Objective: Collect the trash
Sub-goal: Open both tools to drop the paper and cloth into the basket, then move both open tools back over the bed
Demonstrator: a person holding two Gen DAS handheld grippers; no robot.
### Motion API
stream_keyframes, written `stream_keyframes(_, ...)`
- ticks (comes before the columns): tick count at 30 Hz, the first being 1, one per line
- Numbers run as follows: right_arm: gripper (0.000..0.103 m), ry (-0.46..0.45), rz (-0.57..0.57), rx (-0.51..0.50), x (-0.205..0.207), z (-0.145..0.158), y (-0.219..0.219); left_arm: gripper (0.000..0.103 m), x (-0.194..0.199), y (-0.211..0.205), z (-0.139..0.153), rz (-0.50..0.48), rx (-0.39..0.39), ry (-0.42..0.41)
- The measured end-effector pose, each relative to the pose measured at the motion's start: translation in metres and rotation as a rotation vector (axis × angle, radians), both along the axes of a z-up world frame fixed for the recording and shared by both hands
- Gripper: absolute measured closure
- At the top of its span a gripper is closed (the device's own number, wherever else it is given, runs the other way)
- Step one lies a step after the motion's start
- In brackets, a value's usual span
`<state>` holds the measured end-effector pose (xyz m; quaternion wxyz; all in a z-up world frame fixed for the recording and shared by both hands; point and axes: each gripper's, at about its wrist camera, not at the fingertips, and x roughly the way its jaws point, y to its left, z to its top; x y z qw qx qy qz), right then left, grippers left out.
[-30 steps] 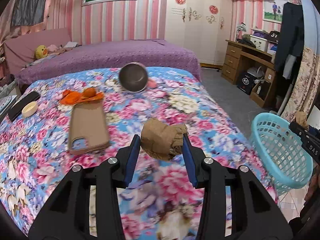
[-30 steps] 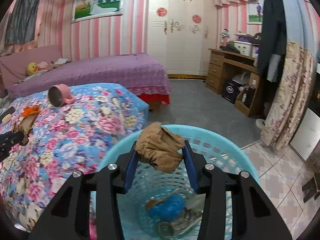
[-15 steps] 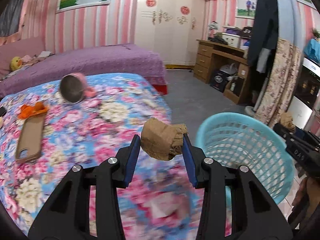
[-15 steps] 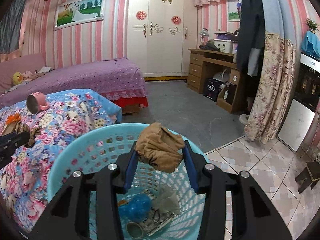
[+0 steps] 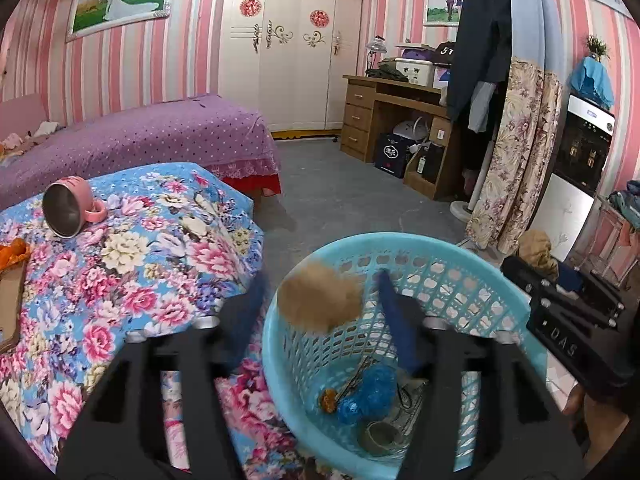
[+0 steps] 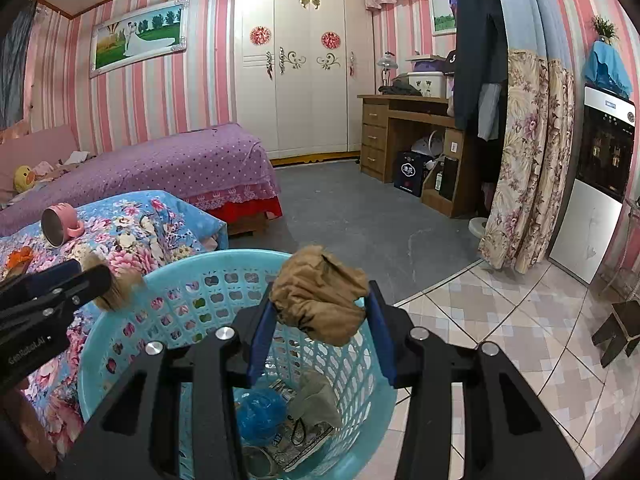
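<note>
Pink and white striped walls [image 6: 120,92] are enclosing the room, and a framed picture [image 6: 138,36] is hanging on the far one. A white wardrobe [image 6: 304,68] is standing in the far corner, with a wooden desk [image 6: 404,136] sitting to its right (bags and boxes underneath). A purple bed [image 6: 180,164] is running along the far wall. Grey carpet [image 6: 352,212] is meeting patterned tiles [image 6: 520,320] nearer by. A floral curtain [image 6: 528,168] is hanging at the right.
</note>
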<state>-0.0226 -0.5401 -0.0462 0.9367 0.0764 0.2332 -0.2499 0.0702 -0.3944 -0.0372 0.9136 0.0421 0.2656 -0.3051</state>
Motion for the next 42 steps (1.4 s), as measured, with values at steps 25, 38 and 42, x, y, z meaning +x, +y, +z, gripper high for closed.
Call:
stream_keyframes(25,0.015,-0.024,0.029,-0.046,0.017,0.009,0.033,0.006,0.027,0.096,0.013,0.214,0.018,-0.047)
stream_keyframes(38,0.004,-0.004,0.008,-0.029,0.034,0.012,0.059,0.006,0.023,0.158,0.022,0.283,0.066,-0.089)
stream_keyframes(42,0.004,-0.009,0.005,-0.003,0.041,0.013,0.067,0.006,0.029,0.179,0.026,0.308,0.061,-0.093)
